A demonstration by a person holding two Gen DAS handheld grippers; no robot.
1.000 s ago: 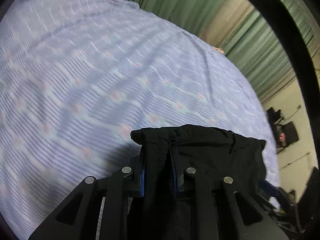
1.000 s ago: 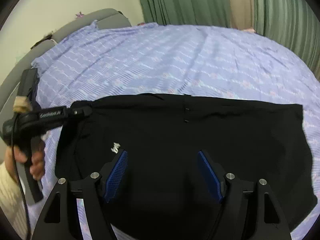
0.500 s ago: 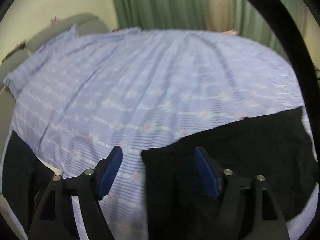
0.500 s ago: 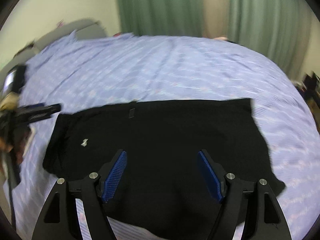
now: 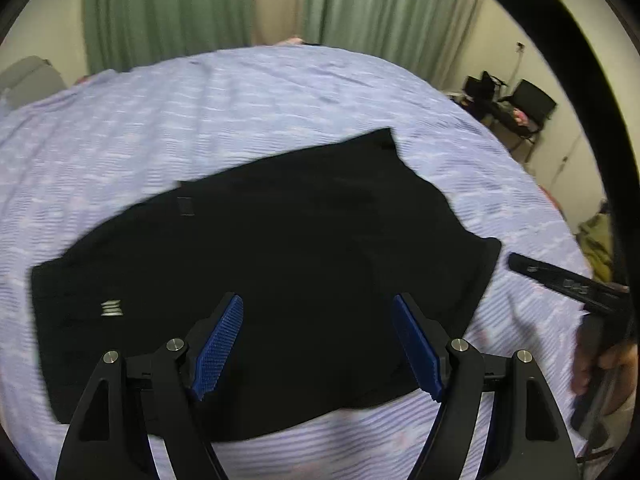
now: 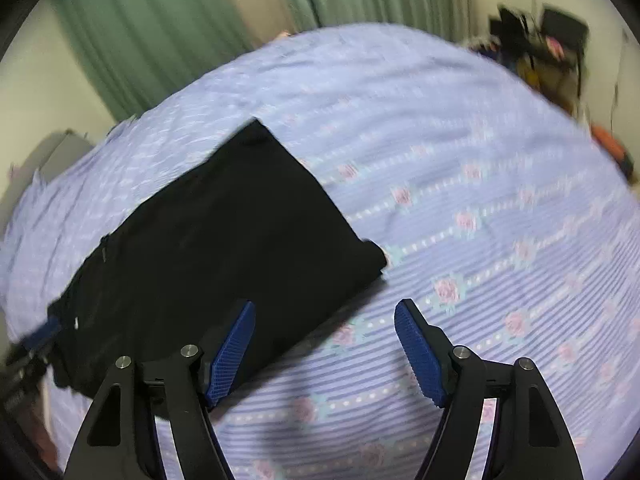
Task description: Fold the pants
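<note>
The black pants (image 5: 280,264) lie folded flat on the lilac flowered bed sheet (image 5: 200,112). A small white logo (image 5: 111,308) shows near their left end. My left gripper (image 5: 320,344) is open and empty, held above the pants' near edge. My right gripper (image 6: 324,348) is open and empty over the sheet, just off the right end of the pants (image 6: 224,248). The right gripper's black body also shows in the left wrist view (image 5: 568,280), beside the pants' right end. Both views are motion blurred.
Green curtains (image 5: 172,12) hang behind the bed. A grey headboard (image 5: 28,80) is at the far left. Dark chairs and clutter (image 5: 508,108) stand by the wall at the right, past the bed's edge.
My left gripper has let go of the bunched pants and opened, then swung right over them. My right gripper has swung right, off the pants' right end. The pants now lie flat.
</note>
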